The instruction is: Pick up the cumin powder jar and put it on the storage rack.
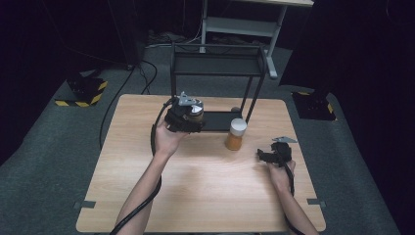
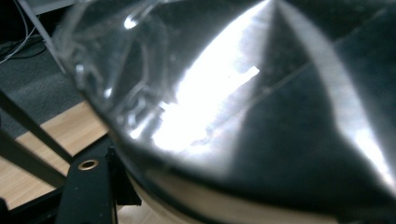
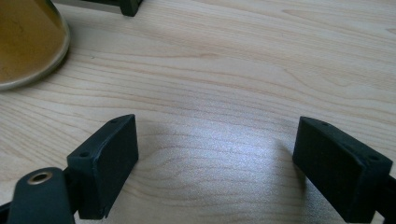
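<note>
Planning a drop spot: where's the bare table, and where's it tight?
Free: the near half of the table between the two forearms, and the left strip beside the left gripper. Also bare wood between the open right gripper jaws. Crowded: the far middle, where the black rack, the left gripper's jar and the orange jar bunch together.

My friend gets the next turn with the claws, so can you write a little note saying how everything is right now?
Left claw: at the black rack's lower shelf, around a shiny dark jar; whether it is clamped cannot be told.
Right claw: open, holding nothing, low over the wooden table.
Orange jar with a white lid: stands on the table by the rack.
Done: the dark jar has reached the lower shelf.
Left: probably shelve the orange jar.
</note>
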